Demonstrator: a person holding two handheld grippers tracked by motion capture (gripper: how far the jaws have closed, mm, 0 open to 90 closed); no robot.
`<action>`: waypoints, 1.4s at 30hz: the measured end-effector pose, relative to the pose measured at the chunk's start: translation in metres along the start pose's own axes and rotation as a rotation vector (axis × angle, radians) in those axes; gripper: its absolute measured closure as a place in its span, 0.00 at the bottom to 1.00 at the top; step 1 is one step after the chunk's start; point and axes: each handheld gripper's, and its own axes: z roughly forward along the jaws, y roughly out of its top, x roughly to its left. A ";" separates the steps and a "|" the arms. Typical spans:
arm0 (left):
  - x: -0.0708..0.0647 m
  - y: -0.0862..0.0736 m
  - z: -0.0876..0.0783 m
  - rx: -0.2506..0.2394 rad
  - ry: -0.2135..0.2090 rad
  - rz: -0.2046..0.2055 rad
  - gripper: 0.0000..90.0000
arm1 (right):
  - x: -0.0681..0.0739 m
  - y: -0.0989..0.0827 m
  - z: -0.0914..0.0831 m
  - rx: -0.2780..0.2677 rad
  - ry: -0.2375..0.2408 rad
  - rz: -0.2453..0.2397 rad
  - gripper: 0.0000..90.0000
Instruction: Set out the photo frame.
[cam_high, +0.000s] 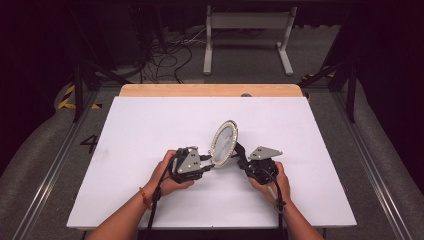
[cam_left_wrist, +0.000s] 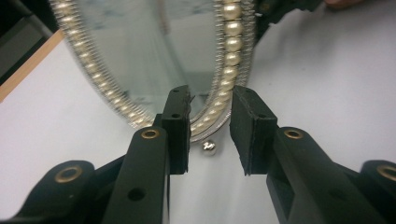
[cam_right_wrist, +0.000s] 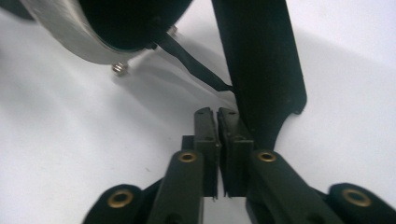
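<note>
Two black jaws of the left gripper (cam_left_wrist: 210, 135) rise at the front of the left gripper view, parted, the lower rim of the mirror between them; one pad lies against the rim, the other stands just clear, so no firm clamp is evident.

Item: oval mirror (cam_high: 224, 142), frame set with pearl-like beads, standing tilted on the white table (cam_high: 150, 125) near its middle, between both grippers. No brand, label or legible writing on it; a painted "4" (cam_high: 90, 144) marks the floor left of the table.

Small ball foot (cam_left_wrist: 208, 146) under the rim appears in the left gripper view. Back side, metal edge and black stand leg (cam_right_wrist: 261, 70) appear in the right gripper view.

Right gripper (cam_right_wrist: 217, 116): jaws nearly together, nothing visibly pinched, tips just beside the stand leg.

Hands: left hand (cam_high: 167, 175), right hand (cam_high: 272, 182), each holding its gripper.
</note>
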 end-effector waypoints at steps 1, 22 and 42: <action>0.005 -0.001 -0.004 -0.006 0.012 -0.024 0.76 | 0.001 0.000 -0.001 -0.009 0.005 0.001 0.94; 0.020 -0.060 -0.051 0.044 0.069 -0.259 0.54 | 0.047 0.015 -0.008 -0.118 0.047 -0.020 0.59; 0.007 -0.066 -0.043 0.098 0.097 -0.221 0.21 | 0.053 0.024 0.020 -0.193 -0.005 0.111 0.59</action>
